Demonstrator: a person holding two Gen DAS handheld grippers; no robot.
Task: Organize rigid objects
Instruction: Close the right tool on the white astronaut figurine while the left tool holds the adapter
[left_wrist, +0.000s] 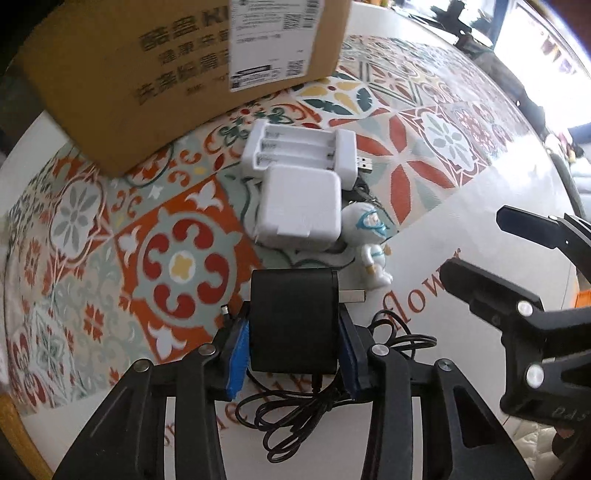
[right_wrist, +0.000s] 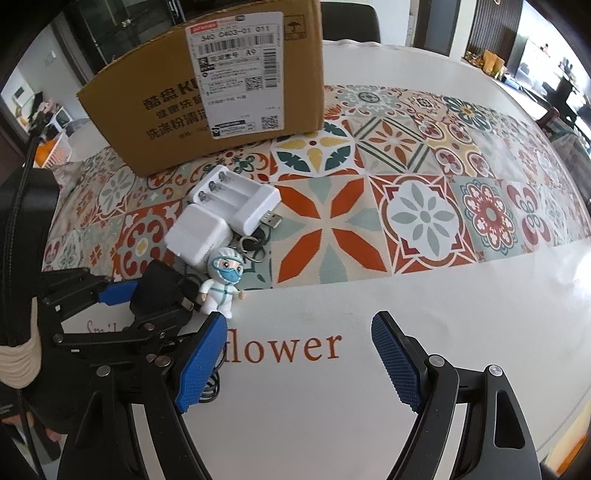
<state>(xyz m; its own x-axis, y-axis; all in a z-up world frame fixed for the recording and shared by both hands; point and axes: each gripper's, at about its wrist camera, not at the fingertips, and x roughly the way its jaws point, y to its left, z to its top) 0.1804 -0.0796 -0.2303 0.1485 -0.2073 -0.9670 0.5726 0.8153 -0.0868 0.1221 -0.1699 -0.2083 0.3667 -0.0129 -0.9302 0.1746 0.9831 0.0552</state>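
Left hand-held gripper clamps the black power adapter between its blue pads. Right hand-held gripper spread wide, empty, above the surface.

Bright daylight, bent edges

Both my views curve hard at the rims; a blown-out window glares upper right, and the bench shines softly.
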